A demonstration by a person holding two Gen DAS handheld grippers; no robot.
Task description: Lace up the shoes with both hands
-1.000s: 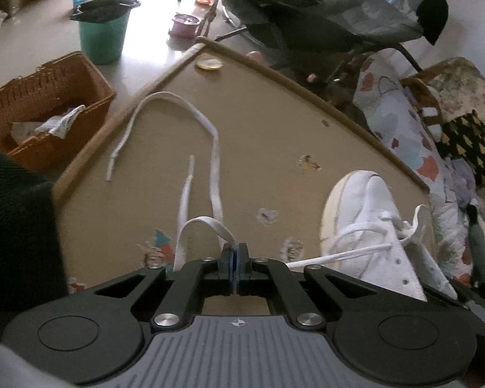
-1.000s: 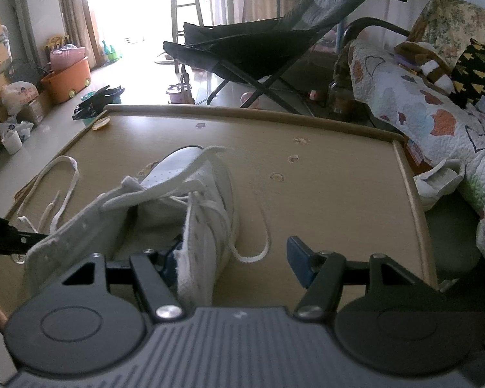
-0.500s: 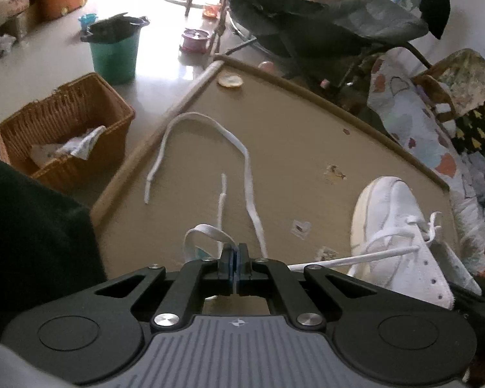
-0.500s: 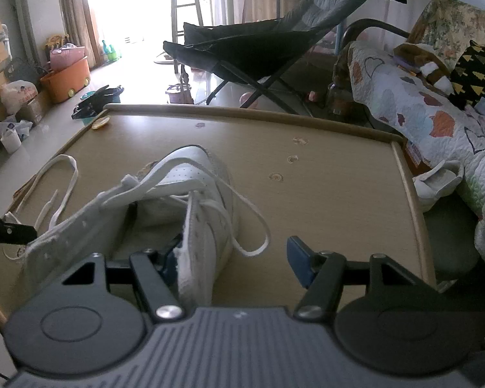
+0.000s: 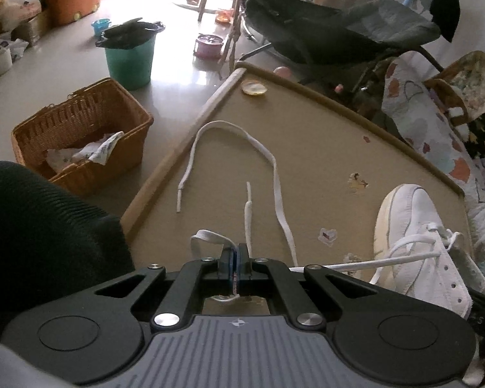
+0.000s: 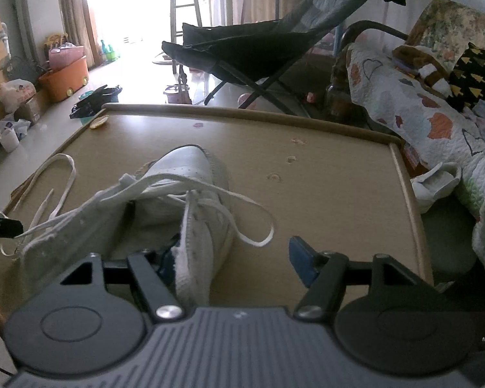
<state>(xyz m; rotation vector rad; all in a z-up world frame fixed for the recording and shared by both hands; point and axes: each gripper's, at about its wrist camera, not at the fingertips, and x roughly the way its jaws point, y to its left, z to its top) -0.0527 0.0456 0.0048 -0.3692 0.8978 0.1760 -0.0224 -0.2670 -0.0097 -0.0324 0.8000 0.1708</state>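
Tan table [image 5: 323, 161], wicker basket [image 5: 80, 142] at ten o'clock; left gripper [image 5: 235, 260] pinching white lace [image 5: 210, 237]; right gripper [image 6: 239, 255] opening around shoe [image 6: 194, 226].

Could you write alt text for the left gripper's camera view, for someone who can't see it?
The left gripper, shut, pinches a white shoelace that runs to a white sneaker on a tan table.

Left tool [image 5: 235, 266]: black linkage arms, blue pads at the tips, silver screw heads at the pivots, a grey ribbed housing behind with a small cross mark, round recessed discs either side. Right tool [image 6: 232, 260]: same black arms, blue pads, silver screws, grey ribbed body. Beside the left one, a dark ribbed sleeve [image 5: 42, 226].
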